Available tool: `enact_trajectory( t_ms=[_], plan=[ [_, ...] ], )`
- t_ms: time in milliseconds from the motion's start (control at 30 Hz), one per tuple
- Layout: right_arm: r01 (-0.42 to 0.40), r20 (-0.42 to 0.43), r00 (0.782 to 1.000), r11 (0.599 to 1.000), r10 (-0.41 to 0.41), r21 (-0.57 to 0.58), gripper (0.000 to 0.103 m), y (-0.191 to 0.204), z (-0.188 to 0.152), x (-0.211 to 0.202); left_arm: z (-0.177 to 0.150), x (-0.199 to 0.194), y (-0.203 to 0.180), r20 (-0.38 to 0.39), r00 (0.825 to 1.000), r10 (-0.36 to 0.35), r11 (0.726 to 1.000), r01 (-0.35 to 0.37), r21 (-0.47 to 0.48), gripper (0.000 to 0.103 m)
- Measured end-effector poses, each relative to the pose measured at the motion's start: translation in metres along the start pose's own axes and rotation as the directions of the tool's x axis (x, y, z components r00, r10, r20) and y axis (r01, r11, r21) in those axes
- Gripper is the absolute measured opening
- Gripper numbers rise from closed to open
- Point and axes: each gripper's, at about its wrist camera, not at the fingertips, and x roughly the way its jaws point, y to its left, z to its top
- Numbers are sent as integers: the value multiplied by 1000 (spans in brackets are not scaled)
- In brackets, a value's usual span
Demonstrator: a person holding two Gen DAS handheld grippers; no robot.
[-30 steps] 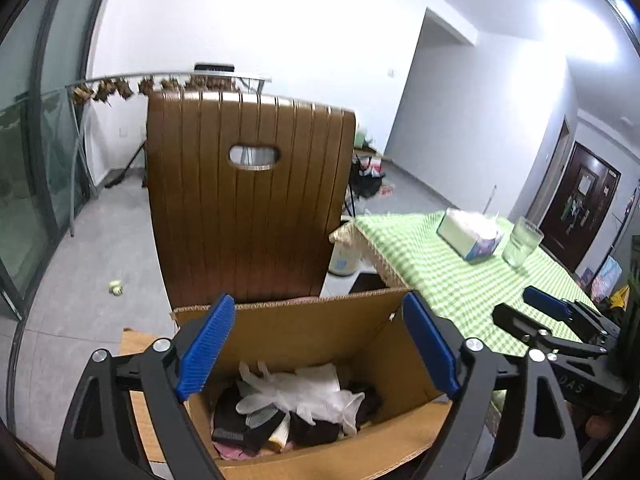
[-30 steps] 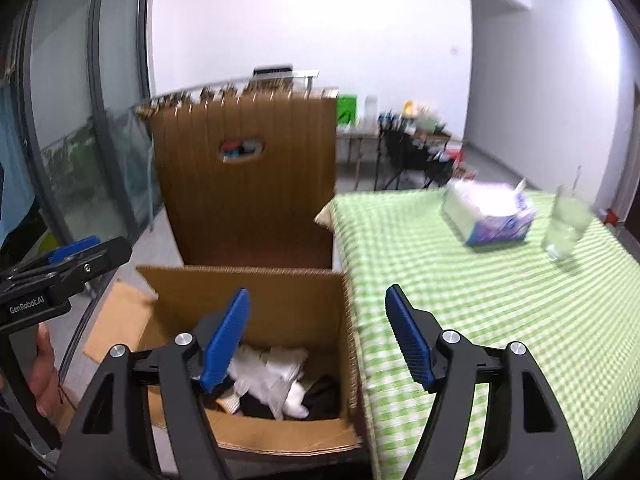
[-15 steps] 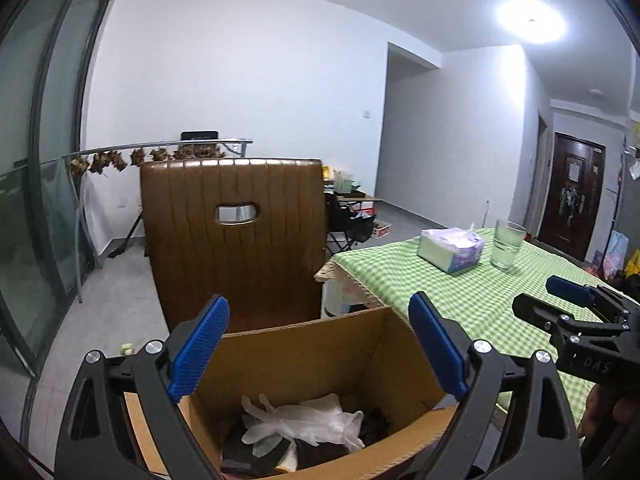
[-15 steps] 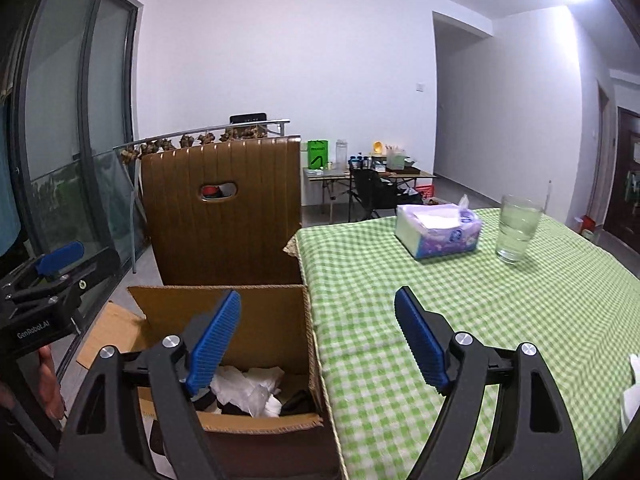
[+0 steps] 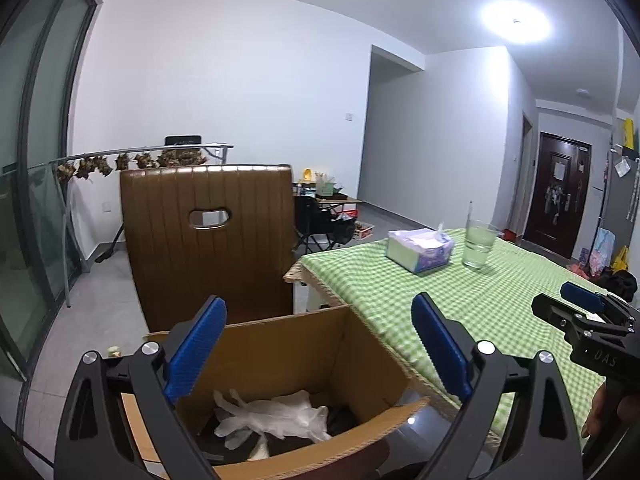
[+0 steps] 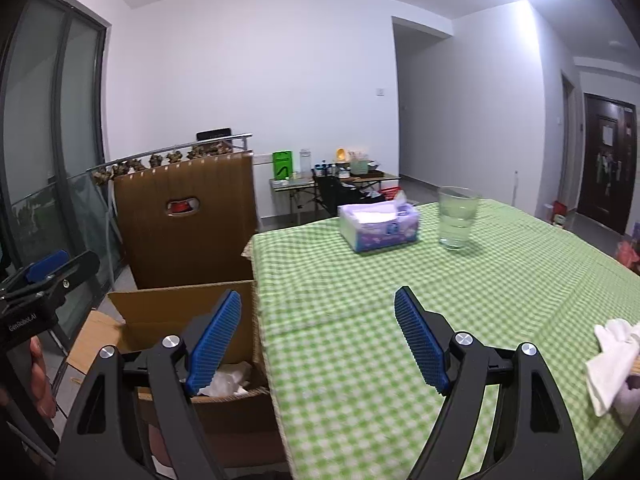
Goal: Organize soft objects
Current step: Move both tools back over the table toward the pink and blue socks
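The left tongs (image 5: 318, 344) are released and empty, pads wide apart, hovering over the open box (image 5: 280, 344). The box stands on a chair (image 5: 208, 240) seat, its right wall just beside the draped edge of the surface (image 6: 400, 280). Inside the box a clear glove (image 5: 276, 420) lies on top of dark items, its long axis running left to right, fingers pointing left.

The right tongs (image 6: 318, 344) are likewise released and empty, straddling the surface's left edge: the left pad sits over the box, the right pad over the green checked cloth. Ahead of them the cloth is bare up to a tissue pack (image 6: 378, 226) and a glass (image 6: 458, 218) standing near each other at the far end. A white glove (image 6: 612, 360) lies crumpled at the near right side of the surface, partly cut off by the frame; its direction cannot be told.
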Motion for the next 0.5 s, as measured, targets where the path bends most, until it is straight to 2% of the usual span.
enact_trajectory(
  t_ms=[300, 500],
  plan=[
    [156, 4, 988, 984, -157, 82, 76, -68, -21, -54, -7, 3, -73, -30, 990, -141, 987, 142, 71, 91],
    [285, -7, 958, 945, -288, 163, 80, -124, -42, -101, -15, 3, -132, -45, 966, -254, 957, 258, 133, 91]
  ],
)
